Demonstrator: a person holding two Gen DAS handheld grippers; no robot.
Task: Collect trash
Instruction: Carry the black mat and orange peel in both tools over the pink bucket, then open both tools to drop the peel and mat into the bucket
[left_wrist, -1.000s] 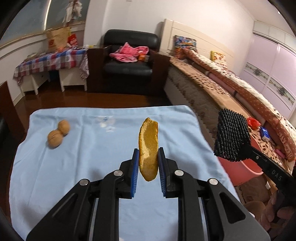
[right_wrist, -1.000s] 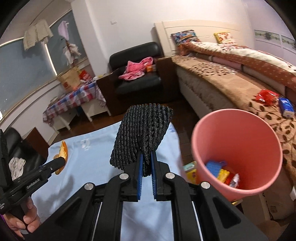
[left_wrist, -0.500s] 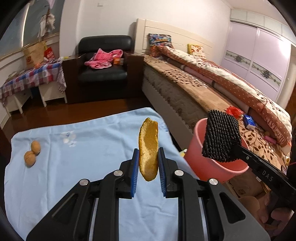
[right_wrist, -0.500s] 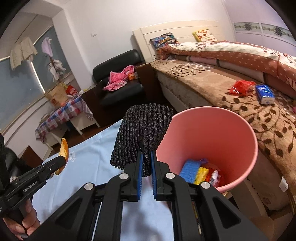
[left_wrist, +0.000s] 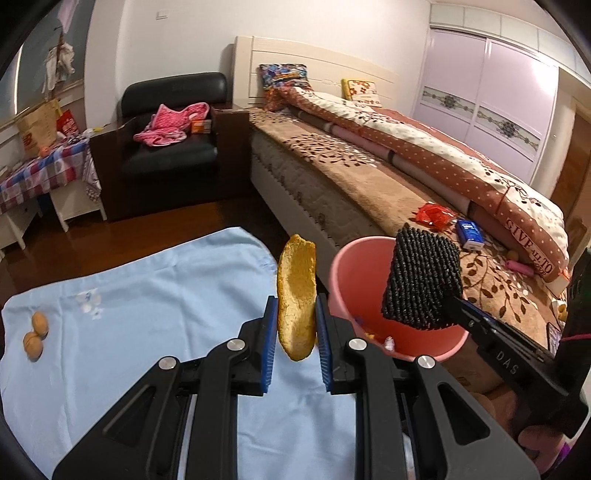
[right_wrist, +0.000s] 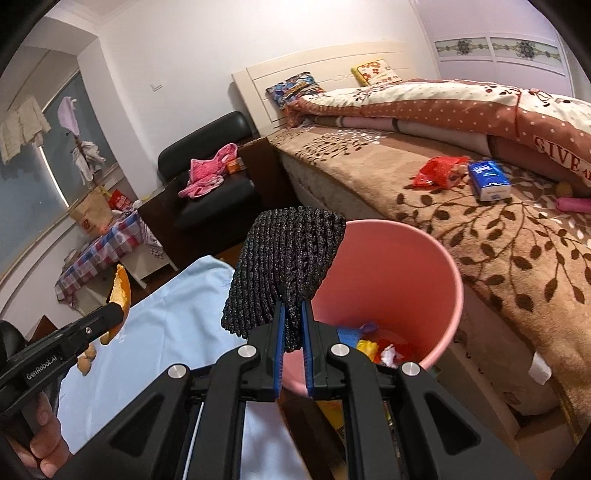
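Two grips are full: your left gripper (left_wrist: 295, 325) is clamped on an orange peel (left_wrist: 296, 295) above the blue-clothed tabletop (left_wrist: 147, 295), just beside the pink bin (left_wrist: 341, 266). Your right gripper (right_wrist: 293, 332) pinches a black knitted cloth (right_wrist: 284, 277) over the bin's near rim. Two walnuts (left_wrist: 35, 334) sit on the cloth's far left.

- The pink bin (right_wrist: 424, 258) stands open-mouthed between the counter (left_wrist: 147, 314) edge and the bed (left_wrist: 369, 206), its opening partly covered by the black mesh pad (right_wrist: 280, 277) above its near rim
- Bin floor already holds scraps
- Two walnuts (left_wrist: 35, 334) sit at the counter's far left; the blue cloth between is bare
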